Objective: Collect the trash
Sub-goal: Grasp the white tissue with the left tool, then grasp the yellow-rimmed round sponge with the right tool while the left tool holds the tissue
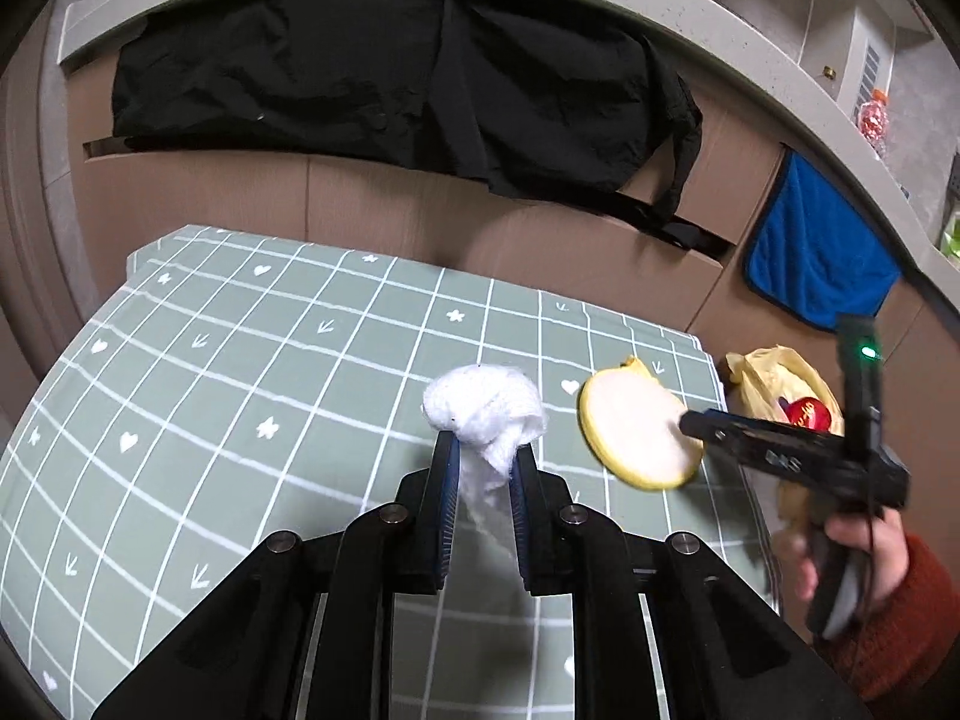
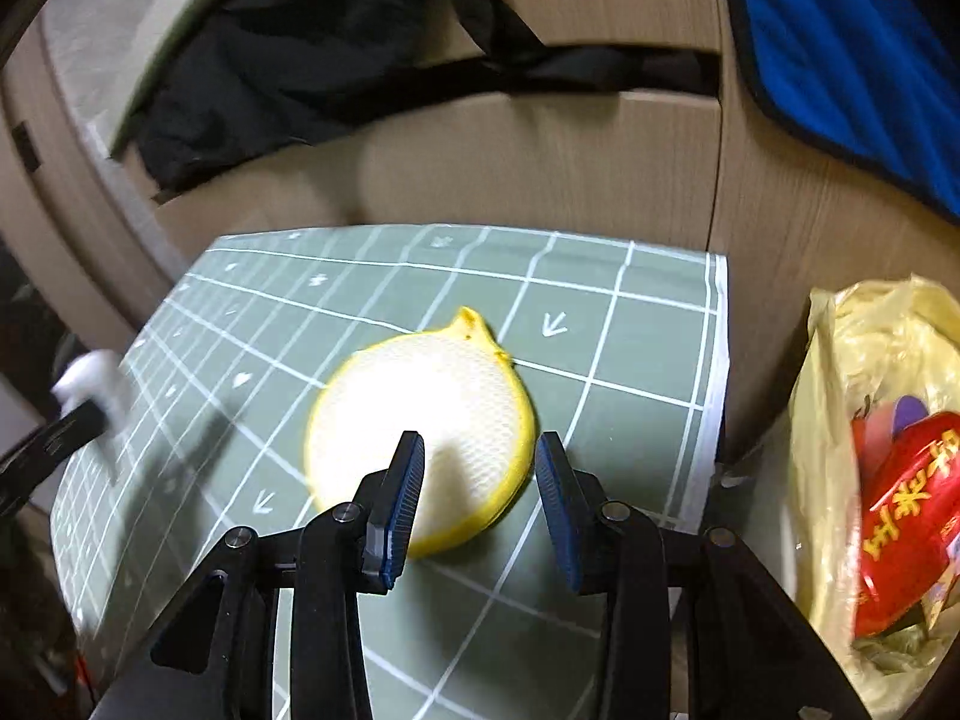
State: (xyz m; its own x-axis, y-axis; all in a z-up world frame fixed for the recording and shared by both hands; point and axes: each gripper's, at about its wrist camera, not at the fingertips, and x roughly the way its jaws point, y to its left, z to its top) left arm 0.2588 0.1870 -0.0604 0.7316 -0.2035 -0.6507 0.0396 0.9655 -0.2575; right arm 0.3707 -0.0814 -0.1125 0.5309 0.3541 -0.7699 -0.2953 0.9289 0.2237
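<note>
Left wrist view, nearest first: the left claw (image 1: 483,468) is pinching a crumpled white tissue (image 1: 485,405), whose tail hangs down between the blue pads while the wad bulges above the fingertips, lifted clear of the green checked tablecloth (image 1: 240,360). Just to its right a round pomelo peel (image 1: 636,429), yellow at the rim and white inside, lies near the table's right edge, and the right claw (image 1: 690,420), held by a hand (image 1: 852,552) in a rust-red sleeve (image 1: 906,618), reaches over it. From the right wrist view, the right claw (image 2: 480,462) stands spread, its pads on either side of the peel (image 2: 420,420) and not pressing it. Beyond the table's right edge sits a yellow plastic bag (image 2: 840,360), open, with a red wrapper (image 2: 906,510) inside. Farther back, brown cabinet fronts (image 1: 390,204) run behind the table, with a black garment (image 1: 390,78) draped over them and a blue cloth (image 1: 816,252) hanging to the right.
</note>
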